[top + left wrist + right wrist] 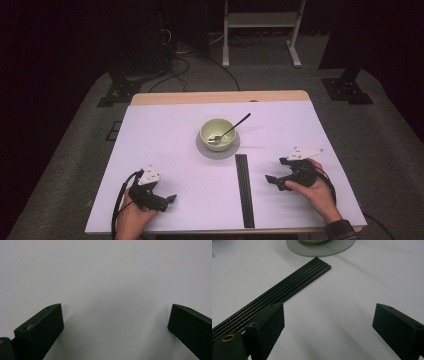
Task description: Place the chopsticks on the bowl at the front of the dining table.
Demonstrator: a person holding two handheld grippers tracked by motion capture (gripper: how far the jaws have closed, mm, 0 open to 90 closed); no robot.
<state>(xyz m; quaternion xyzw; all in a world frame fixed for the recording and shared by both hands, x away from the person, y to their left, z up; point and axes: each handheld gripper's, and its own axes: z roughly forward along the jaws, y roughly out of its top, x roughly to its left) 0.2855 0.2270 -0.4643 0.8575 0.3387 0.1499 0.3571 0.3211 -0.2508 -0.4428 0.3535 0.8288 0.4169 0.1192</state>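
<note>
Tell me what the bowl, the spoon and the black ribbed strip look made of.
Bowl: pale green, smooth and evenly coloured, likely glazed ceramic or plastic. Spoon: thin, grey with a bright glint, probably metal. Black ribbed strip: matte black with straight lengthwise grooves, likely moulded plastic or rubber; the look leaves it open.

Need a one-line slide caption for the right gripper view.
Right gripper, jaws open, over the white table beside a black ribbed strip.
</note>
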